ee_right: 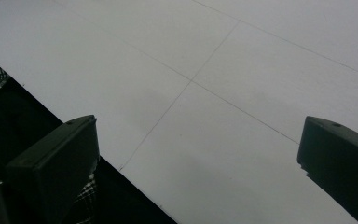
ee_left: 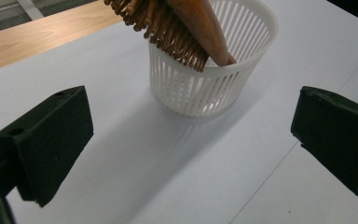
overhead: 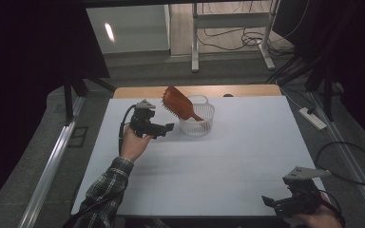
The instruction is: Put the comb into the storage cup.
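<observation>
Brush (overhead: pixel 177 101) sits handle-down in basket (overhead: pixel 197 115) near table's far edge, looks done. My left gripper (overhead: pixel 164 129) gapes empty beside it; right gripper (overhead: pixel 272 203) gapes empty at near right corner.

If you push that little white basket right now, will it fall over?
Probably, yes. The slotted white basket looks thin and light, and the wooden hairbrush leans out over its rim, so it is likely top-heavy. It might also just slide on the smooth white table.

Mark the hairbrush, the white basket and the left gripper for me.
hairbrush (overhead: pixel 177 100): high view, on the wooden back of its head.
white basket (ee_left: pixel 200 88): left gripper view, on its slatted side wall.
left gripper (overhead: pixel 169 128): high view, between its open jaw tips.
</observation>
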Motion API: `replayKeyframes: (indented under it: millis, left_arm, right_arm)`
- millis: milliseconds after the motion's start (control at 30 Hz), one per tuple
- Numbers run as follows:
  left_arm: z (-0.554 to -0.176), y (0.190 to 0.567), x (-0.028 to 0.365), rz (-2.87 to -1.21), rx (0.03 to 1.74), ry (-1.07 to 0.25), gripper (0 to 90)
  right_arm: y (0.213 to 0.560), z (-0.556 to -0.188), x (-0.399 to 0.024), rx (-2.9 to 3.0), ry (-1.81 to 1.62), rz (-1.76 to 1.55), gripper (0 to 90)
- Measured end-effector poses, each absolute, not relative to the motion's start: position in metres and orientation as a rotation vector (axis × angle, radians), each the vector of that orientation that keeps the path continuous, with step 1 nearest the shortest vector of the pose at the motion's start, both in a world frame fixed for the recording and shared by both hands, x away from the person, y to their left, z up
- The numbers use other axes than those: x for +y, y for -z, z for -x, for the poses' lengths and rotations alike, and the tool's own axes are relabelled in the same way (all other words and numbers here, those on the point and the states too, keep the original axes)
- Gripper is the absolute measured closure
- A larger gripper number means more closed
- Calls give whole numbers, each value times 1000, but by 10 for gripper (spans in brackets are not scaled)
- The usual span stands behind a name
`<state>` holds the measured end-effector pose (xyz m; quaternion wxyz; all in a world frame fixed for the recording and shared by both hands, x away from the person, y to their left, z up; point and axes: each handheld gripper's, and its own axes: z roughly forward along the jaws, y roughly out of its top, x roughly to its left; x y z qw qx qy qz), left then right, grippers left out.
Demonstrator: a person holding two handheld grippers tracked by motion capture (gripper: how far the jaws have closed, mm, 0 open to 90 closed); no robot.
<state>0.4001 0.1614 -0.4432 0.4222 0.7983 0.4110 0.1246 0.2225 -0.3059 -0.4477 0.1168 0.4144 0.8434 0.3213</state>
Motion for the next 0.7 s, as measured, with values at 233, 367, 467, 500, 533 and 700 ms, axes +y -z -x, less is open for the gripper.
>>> replayKeyframes:
  millis: [233, 367, 467, 500, 533, 700]
  left_arm:
    - [-393, 443, 163, -1995, 1018, -306, 0]
    - [-389, 443, 163, -2000, 1013, -305, 0]
    - [-385, 444, 163, -2010, 1009, -305, 0]
    - [-384, 444, 163, -2010, 1010, -306, 0]
    - [-383, 444, 164, -2009, 1009, -306, 0]
    - [-377, 443, 168, -2007, 1005, -305, 0]
  right_arm:
    - [448, -222, -306, 2470, -940, -1209, 0]
    - [447, -222, -306, 2469, -942, -1209, 0]
    - [447, -222, -306, 2469, -943, -1208, 0]
    - [447, -222, -306, 2468, -942, -1208, 0]
    - [447, -222, -306, 2471, -938, -1204, 0]
    - [447, -222, -305, 2472, -937, -1203, 0]
